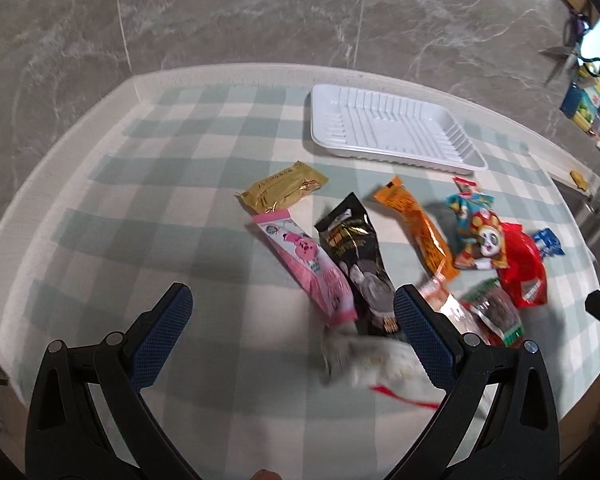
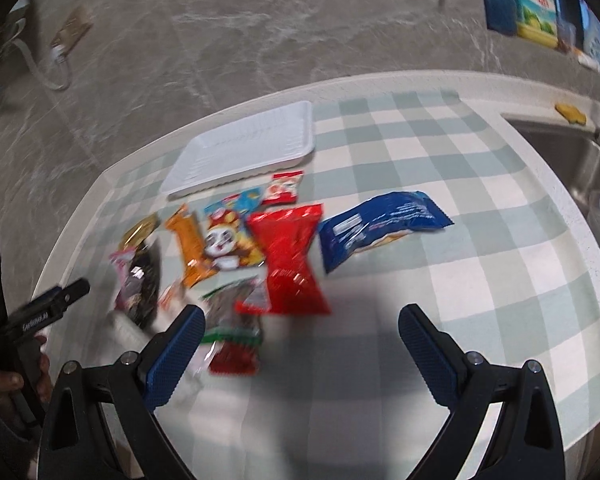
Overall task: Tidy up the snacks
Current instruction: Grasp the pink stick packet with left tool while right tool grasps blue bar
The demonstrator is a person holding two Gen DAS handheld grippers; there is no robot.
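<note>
Two grippers hung above a counter covered by a green-and-white checked cloth (image 1: 204, 152), and neither of them held anything. The white tray (image 1: 392, 130) was the largest thing; it lay at the far side of the cloth, with nothing in it. The snacks lay in a loose group nearer than the tray. The blue packet (image 2: 380, 226) was at the far right of the group, apart from the others, and the red packet (image 2: 292, 260) lay just left of it. Next to the red one came the panda packet (image 1: 478, 232), which lay partly over the orange stick (image 1: 416, 226). The black packet (image 1: 360, 264) and the pink packet (image 1: 312, 264) lay side by side, touching, and the gold packet (image 1: 282, 190) was just beyond the pink one. A blurred white packet (image 1: 364, 360) lay nearest. The left gripper (image 1: 292, 312) had its jaws wide open over the pink and black packets. The right gripper (image 2: 302, 332) was wide open as well, near the red packet.
</note>
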